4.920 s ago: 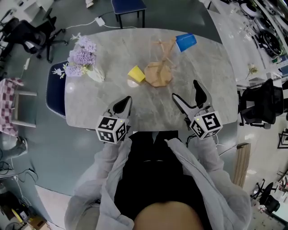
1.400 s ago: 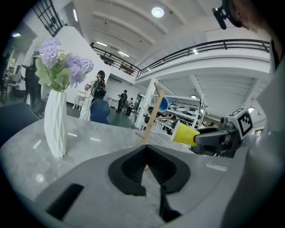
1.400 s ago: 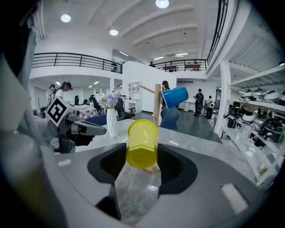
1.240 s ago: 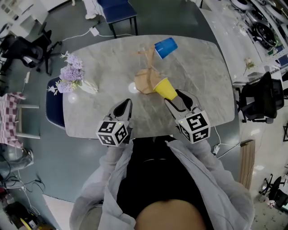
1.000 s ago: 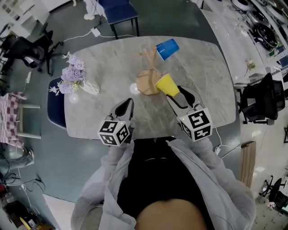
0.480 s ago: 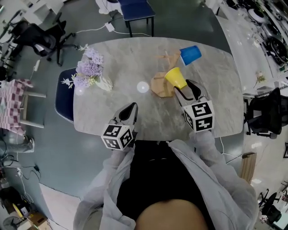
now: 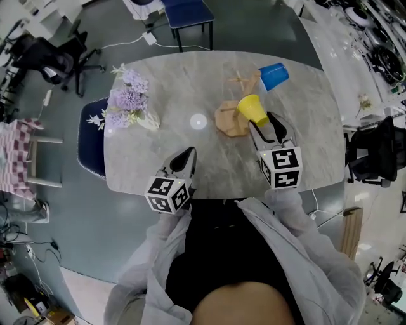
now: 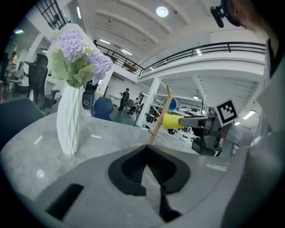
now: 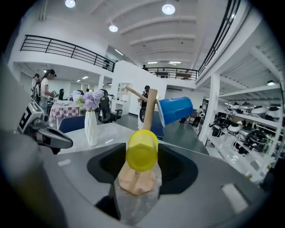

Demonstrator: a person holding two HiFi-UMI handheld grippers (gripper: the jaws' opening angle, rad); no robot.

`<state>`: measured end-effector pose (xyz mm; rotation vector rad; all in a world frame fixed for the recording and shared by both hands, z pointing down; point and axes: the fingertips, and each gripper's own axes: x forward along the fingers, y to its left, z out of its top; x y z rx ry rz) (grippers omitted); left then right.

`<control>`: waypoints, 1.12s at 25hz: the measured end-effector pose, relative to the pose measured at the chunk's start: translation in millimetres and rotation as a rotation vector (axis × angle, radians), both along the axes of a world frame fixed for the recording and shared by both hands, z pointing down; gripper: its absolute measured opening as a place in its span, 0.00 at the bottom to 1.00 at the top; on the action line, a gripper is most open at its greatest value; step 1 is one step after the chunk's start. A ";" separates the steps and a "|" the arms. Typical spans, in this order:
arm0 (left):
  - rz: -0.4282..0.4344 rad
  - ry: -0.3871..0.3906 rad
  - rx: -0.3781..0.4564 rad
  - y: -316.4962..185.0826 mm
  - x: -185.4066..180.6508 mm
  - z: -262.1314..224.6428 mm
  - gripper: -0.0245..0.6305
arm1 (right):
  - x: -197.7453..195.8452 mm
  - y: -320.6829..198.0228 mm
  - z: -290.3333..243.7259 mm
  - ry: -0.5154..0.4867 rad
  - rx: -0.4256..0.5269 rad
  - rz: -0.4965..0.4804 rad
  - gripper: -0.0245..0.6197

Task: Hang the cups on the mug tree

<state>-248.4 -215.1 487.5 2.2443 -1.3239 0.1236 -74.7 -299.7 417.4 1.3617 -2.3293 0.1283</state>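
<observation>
The wooden mug tree point(image 7: 231, 118) stands at the table's far right of centre, and a blue cup point(image 7: 273, 75) hangs on one of its pegs. My right gripper point(image 7: 262, 121) is shut on a yellow cup point(image 7: 252, 109) and holds it on its side just right of the tree. In the right gripper view the yellow cup point(image 9: 141, 150) sits between the jaws, bottom toward the camera, in front of the tree's trunk point(image 9: 149, 109) and base point(image 9: 137, 180); the blue cup point(image 9: 176, 110) is up to the right. My left gripper point(image 7: 188, 154) is shut and empty near the table's front edge.
A white vase of purple flowers point(image 7: 130, 105) stands at the table's point(image 7: 165, 82) far left. A dark chair point(image 7: 92, 143) is beside the table's left edge, another chair point(image 7: 187, 13) beyond the far edge. A person point(image 9: 46, 87) stands far off in the right gripper view.
The yellow cup, which lay on the table beside the tree's base with both grippers empty, is now in my right gripper. Over the last second it moved closer to the tree.
</observation>
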 end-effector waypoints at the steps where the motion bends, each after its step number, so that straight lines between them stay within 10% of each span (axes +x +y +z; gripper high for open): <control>1: 0.004 0.002 -0.005 1.4 -0.5 2.0 0.04 | -0.1 2.4 -1.4 -0.012 0.009 0.007 0.41; 10: 0.032 0.023 -0.035 19.1 13.3 17.3 0.04 | 8.3 37.2 -6.3 -0.213 0.024 0.011 0.65; 28: -0.006 0.020 0.182 37.6 127.0 -70.7 0.04 | 121.4 87.5 -72.6 -0.494 0.151 -0.047 0.46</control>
